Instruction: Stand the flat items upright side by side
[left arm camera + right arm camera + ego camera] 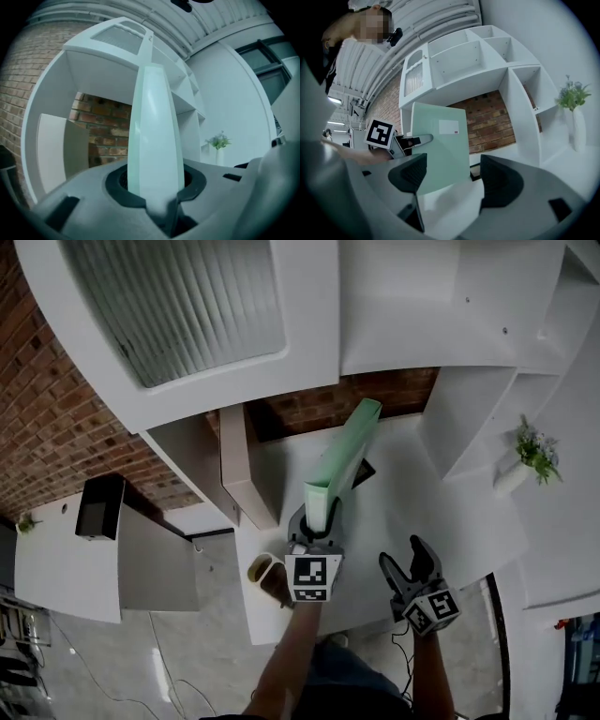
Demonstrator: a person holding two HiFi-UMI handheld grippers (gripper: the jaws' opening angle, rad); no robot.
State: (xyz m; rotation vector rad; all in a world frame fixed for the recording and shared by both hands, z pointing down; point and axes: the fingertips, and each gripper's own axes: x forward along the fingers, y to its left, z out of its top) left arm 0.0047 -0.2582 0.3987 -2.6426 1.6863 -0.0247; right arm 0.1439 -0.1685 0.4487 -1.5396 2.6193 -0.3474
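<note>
My left gripper (317, 514) is shut on the lower end of a pale green flat folder (343, 457), which stands on edge above the white shelf surface (403, 502). In the left gripper view the folder (154, 136) shows edge-on between the jaws (154, 190). A beige flat board (238, 470) stands upright against the left divider. A dark flat item (365, 471) lies partly hidden behind the folder. My right gripper (405, 561) is open and empty to the right, and in its own view the jaws (452, 180) face the folder's broad side (440, 145).
White shelf compartments (469, 418) rise at the right, with a small plant in a white vase (530, 457) beyond them. A brick wall (319, 404) backs the niche. A cup (265, 569) sits by the near left edge. A dark box (98, 505) stands on the left counter.
</note>
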